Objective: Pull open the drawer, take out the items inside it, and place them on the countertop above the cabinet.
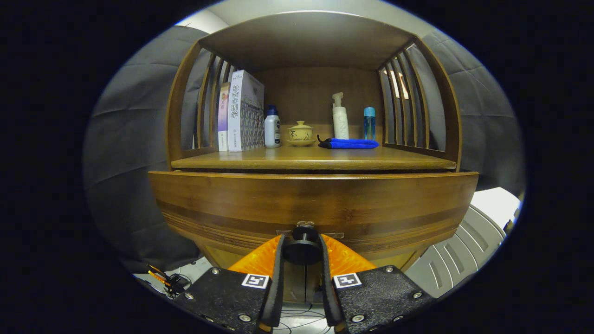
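Wooden cabinet (311, 204) against grey cloth wall. On countertop (315, 160): books (241, 111), white bottle (272, 127), lidded teacup (300, 133), pump bottle (340, 118), blue bottle (369, 123), blue cloth (350, 144). Drawer (315, 199) just below, front standing slightly proud. Gripper (302, 253) fingers pressed on both sides of black drawer knob (302, 248), clamped.

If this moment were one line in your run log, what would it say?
stage: gripping knob | gripper: shut on drawer knob | drawer: contents hidden | countertop: books, bottles, cloth at back
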`<action>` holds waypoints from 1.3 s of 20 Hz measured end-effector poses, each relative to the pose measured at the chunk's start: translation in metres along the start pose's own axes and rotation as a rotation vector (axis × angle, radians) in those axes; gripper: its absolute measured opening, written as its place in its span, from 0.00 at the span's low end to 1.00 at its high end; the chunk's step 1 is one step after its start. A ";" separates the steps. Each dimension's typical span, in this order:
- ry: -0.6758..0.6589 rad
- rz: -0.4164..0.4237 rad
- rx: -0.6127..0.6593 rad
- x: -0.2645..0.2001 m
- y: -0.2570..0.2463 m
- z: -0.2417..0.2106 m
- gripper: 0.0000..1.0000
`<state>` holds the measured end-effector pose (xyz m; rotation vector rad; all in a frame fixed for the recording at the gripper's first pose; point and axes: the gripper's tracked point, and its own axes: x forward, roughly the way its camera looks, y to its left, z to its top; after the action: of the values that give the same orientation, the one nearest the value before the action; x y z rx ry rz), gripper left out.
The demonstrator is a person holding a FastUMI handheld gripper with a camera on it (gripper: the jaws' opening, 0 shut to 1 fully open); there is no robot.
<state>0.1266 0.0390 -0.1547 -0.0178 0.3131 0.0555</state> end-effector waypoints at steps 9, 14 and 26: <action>-0.014 0.008 0.000 -0.044 0.002 -0.009 0.36; -0.008 0.015 0.001 -0.065 0.003 -0.015 0.36; 0.009 0.045 -0.019 -0.127 0.012 -0.041 0.36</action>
<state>-0.0072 0.0433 -0.1546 -0.0300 0.3225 0.1035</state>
